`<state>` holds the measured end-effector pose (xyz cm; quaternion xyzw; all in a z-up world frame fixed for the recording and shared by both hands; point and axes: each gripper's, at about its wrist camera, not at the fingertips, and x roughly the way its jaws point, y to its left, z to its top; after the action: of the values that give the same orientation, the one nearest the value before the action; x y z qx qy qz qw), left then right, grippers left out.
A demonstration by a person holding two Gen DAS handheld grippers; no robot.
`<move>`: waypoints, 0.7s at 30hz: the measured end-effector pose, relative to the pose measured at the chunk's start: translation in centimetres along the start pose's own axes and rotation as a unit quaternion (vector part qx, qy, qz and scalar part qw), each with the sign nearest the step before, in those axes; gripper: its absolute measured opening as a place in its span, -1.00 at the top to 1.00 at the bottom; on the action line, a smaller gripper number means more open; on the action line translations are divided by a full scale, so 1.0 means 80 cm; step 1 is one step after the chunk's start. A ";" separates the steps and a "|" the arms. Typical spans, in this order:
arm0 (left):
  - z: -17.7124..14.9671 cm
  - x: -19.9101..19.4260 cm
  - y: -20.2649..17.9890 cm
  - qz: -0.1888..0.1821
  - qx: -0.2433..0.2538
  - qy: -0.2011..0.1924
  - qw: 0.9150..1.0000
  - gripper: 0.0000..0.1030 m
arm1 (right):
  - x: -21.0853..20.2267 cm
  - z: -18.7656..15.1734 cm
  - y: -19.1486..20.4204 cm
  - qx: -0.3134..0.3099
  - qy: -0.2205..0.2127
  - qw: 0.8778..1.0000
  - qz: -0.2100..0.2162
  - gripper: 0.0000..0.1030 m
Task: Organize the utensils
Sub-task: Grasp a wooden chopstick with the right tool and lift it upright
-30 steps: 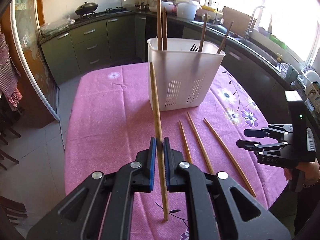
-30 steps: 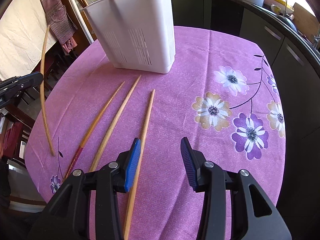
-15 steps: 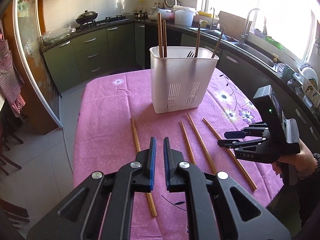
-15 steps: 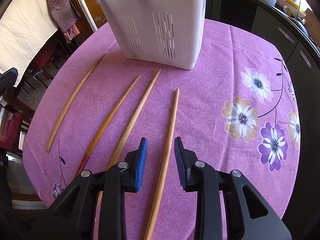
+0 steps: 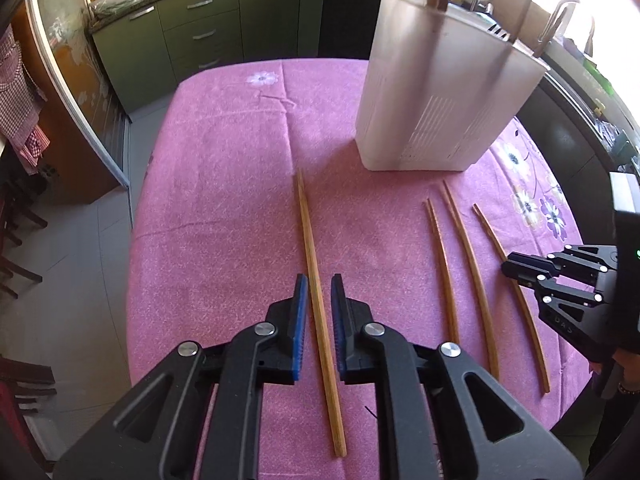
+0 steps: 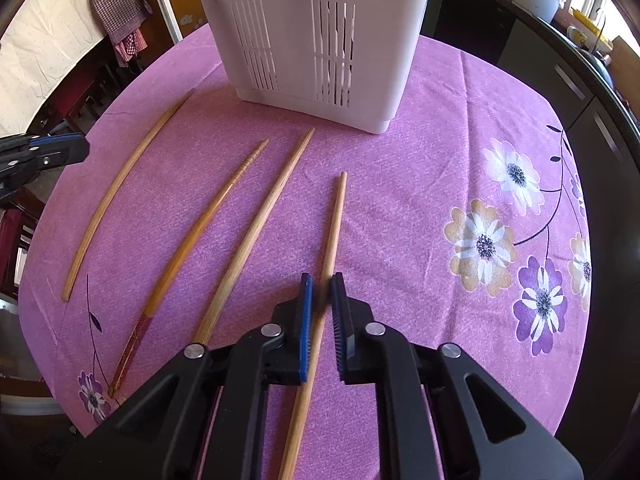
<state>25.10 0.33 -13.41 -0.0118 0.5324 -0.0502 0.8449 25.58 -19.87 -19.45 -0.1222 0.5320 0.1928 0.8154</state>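
Our left gripper [image 5: 319,312] jaws opening astride a slim wooden chopstick [image 5: 316,256], right gripper [image 6: 320,312] clamping another chopstick [image 6: 334,224], slotted white plastic caddy [image 6: 312,36] beyond

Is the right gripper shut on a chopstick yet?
Yes. The right gripper is shut on the rightmost chopstick, its blue pads pinching the stick, which still lies on the tablecloth.

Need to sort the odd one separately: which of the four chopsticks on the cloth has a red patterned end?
The second chopstick from the left in the right wrist view: its near end is dark red with a pattern. The other three are plain wood along their visible length.
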 end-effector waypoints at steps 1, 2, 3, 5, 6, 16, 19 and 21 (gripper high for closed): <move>0.003 0.008 0.000 0.000 0.000 0.009 1.000 0.69 | -0.001 0.000 0.000 -0.001 -0.002 1.000 -0.001 0.86; 0.006 0.015 0.000 0.001 0.000 0.016 1.000 0.65 | -0.001 -0.001 0.000 0.000 -0.003 1.000 0.000 0.86; 0.008 0.021 -0.001 0.007 0.001 0.021 1.000 0.61 | -0.001 -0.001 -0.001 0.003 -0.004 1.000 0.001 0.87; 0.014 0.031 -0.002 0.014 0.003 0.030 0.999 0.50 | -0.006 -0.003 -0.007 0.010 -0.012 1.000 0.007 0.87; 0.017 0.036 -0.002 0.018 0.004 0.036 0.999 0.40 | -0.011 -0.004 -0.010 0.014 -0.016 1.000 0.011 0.87; 0.036 0.066 -0.016 0.045 0.026 0.071 0.996 0.73 | -0.075 -0.023 -0.036 0.031 -0.065 0.997 0.023 0.87; 0.037 0.069 -0.016 0.046 0.026 0.075 0.996 0.85 | -0.099 -0.029 -0.041 0.039 -0.087 0.995 0.030 0.87; 0.036 0.068 -0.013 0.041 0.022 0.078 0.996 0.86 | -0.117 -0.032 -0.045 0.043 -0.104 0.993 0.035 0.87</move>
<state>29.98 -1.31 -17.00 0.0329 0.5951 -0.0280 0.8025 21.71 -25.87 -11.98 -0.0477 0.4560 0.2097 0.8636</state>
